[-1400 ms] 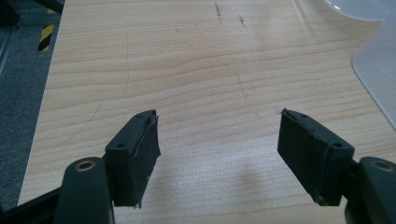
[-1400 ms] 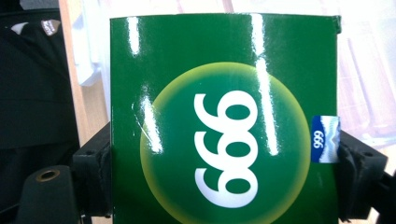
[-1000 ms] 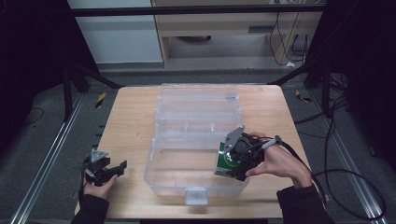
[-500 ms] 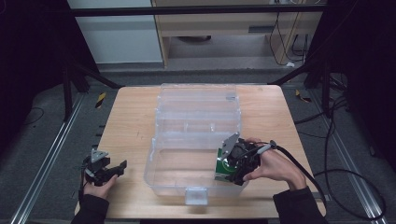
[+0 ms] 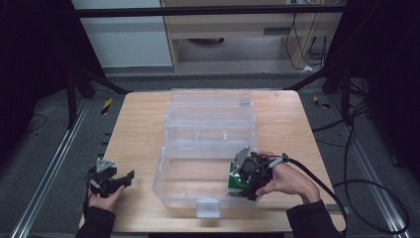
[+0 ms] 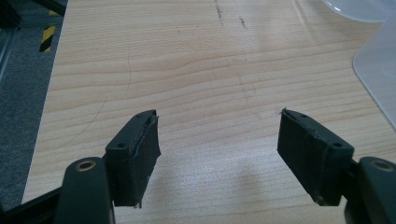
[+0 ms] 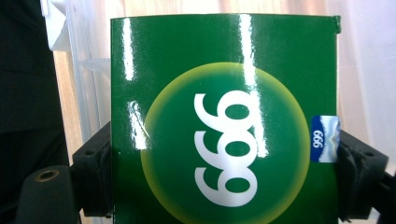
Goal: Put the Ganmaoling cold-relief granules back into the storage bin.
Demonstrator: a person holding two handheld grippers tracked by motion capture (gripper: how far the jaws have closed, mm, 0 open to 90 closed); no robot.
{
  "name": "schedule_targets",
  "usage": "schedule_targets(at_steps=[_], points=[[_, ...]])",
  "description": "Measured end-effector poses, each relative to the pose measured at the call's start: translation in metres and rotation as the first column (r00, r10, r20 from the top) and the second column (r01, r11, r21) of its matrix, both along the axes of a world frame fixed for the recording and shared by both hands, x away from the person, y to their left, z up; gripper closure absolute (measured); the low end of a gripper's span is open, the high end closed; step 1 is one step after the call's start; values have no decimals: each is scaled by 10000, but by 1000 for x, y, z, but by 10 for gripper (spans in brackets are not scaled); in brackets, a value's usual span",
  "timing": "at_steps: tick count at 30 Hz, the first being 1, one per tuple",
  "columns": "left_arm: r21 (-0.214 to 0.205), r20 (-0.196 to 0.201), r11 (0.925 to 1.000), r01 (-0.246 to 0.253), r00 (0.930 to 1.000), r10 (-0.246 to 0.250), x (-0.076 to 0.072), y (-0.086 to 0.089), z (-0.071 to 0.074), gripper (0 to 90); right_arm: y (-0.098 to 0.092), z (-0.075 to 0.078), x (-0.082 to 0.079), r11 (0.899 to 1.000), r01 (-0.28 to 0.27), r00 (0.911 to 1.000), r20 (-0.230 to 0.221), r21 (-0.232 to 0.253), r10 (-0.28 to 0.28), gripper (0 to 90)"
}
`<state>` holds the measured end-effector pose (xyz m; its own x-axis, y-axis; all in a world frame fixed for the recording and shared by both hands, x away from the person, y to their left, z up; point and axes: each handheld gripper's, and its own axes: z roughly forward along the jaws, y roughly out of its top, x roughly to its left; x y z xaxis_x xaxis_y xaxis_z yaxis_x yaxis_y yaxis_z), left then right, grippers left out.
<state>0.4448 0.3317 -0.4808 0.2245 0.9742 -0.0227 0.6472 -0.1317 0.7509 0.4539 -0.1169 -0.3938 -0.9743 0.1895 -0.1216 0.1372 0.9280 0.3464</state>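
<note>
A glossy green box (image 7: 224, 121) with a yellow circle and white "999" print sits between the pads of my right gripper (image 7: 224, 177), which is shut on its two sides. In the high view this green box (image 5: 236, 182) and my right gripper (image 5: 243, 179) are low inside the front right part of a clear plastic bin (image 5: 171, 171). My left gripper (image 5: 124, 179) rests near the table's front left corner, jaws spread wide. In its own view my left gripper (image 6: 217, 140) stands open over bare wood, nothing between its pads.
The clear bin's open lid (image 5: 210, 106) lies flat toward the back of the wooden table (image 5: 136, 129). A white latch (image 5: 207, 208) sticks out of the bin's front wall. A bin corner (image 6: 376, 70) shows at the right of the left gripper view.
My right gripper has carried the green box slightly leftward and lower into the bin's front right part. The left gripper has stayed in place.
</note>
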Motion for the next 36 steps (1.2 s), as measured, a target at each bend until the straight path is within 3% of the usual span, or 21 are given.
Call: schedule_targets(at_steps=[6,16,18,26,30,33,36], points=[[-34,-14,10000,-29,10000,28,0,1,0,287,3,-7,3,9997,-92,9999,-97,-243,90,155],[-6,-8,10000,-2,10000,2,0,0,0,287,-3,-13,5,10000,91,9997,-246,33,-90,129],[-5,-7,10000,-11,10000,11,0,0,0,287,-4,-11,5,9998,191,9996,-229,39,-190,131],[-42,-1,10000,-20,10000,20,0,0,0,287,-21,13,-4,9937,501,9985,187,1006,-522,147],[-21,-6,10000,8,10000,-8,0,0,0,287,-36,28,-12,9797,915,9928,600,1783,-1036,126],[-51,-5,10000,-1,10000,1,-1,0,0,289,-49,38,-18,9581,1310,9854,725,2546,-1539,115],[-32,-6,10000,18,10000,-18,0,0,0,291,-66,42,-24,9351,1776,9695,1089,3066,-2198,102]])
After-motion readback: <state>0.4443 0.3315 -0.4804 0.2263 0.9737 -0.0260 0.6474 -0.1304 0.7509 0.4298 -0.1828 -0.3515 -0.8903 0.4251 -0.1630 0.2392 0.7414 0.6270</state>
